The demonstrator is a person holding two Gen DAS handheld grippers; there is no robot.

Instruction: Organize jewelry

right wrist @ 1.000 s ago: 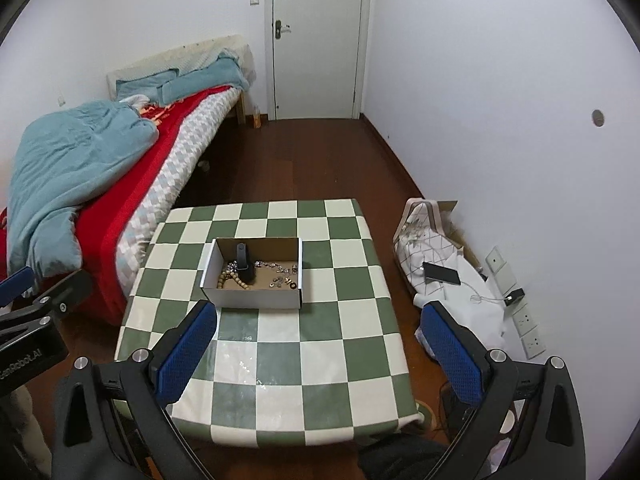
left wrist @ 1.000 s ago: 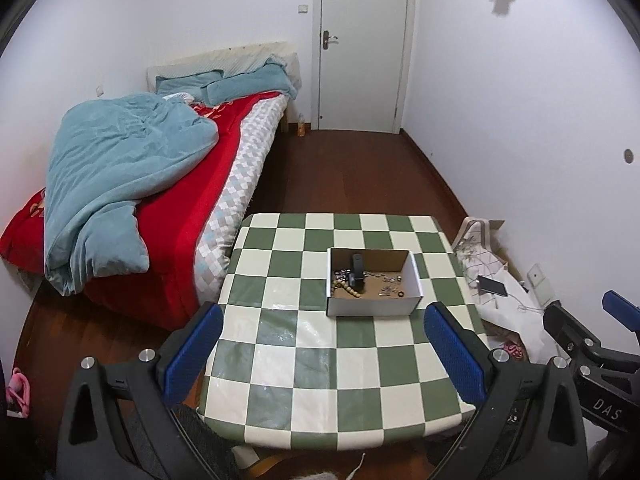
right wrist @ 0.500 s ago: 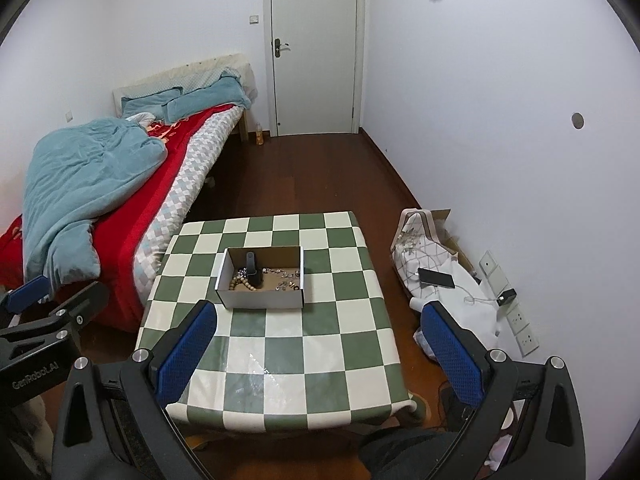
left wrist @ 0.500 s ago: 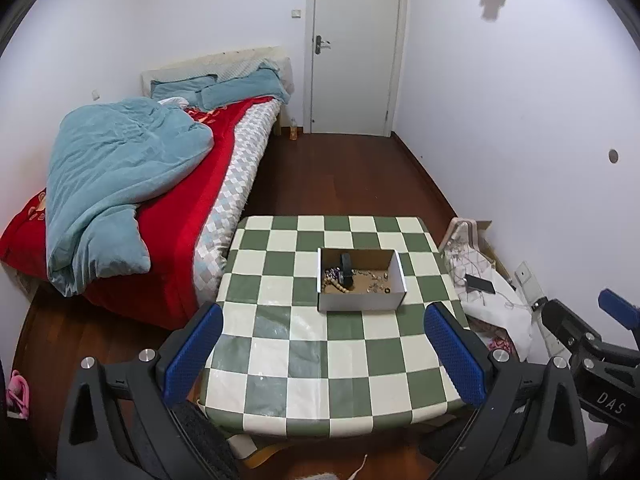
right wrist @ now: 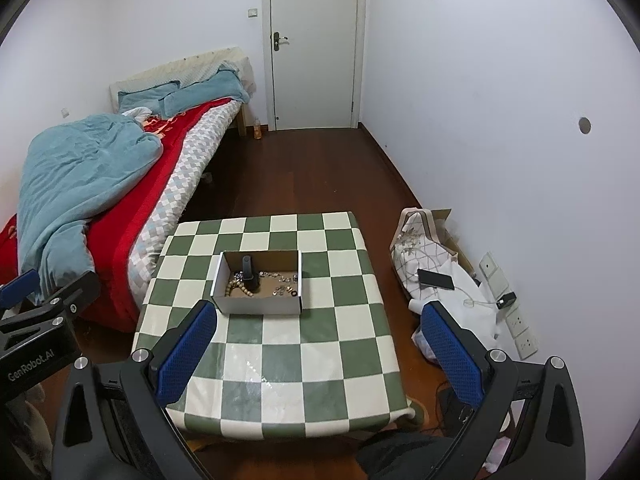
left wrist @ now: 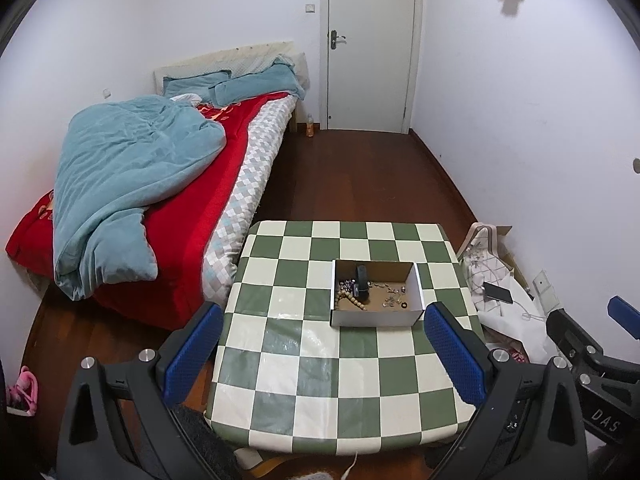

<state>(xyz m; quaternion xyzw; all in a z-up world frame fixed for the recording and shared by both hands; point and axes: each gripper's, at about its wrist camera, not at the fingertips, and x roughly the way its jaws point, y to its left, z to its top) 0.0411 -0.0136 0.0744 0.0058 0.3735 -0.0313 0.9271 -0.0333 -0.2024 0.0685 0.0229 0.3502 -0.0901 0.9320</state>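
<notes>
In the left wrist view, the left gripper (left wrist: 322,350) is hanging above the near half of a green-and-white checkered table (left wrist: 304,396), its 2 blue-padded fingers (left wrist: 191,354) spread wide with nothing between them. A shallow cardboard box (left wrist: 376,317) is sitting on the table, ahead of the gripper and toward its right finger. Inside it, a wooden bead bracelet (left wrist: 352,300) is lying at the left, touching a black upright object (left wrist: 362,280), and small metal jewelry pieces (left wrist: 394,295) are scattered to the right. A bed with a teal blanket (left wrist: 128,184) is standing left of the table.

In the right wrist view, the right gripper (right wrist: 320,350) is also hovering wide open and empty, over the table's near right part (right wrist: 320,360). The box (right wrist: 258,305) is lying just beyond its left finger (right wrist: 185,356). A phone (right wrist: 436,279) is resting on a white bag on the floor to the right.
</notes>
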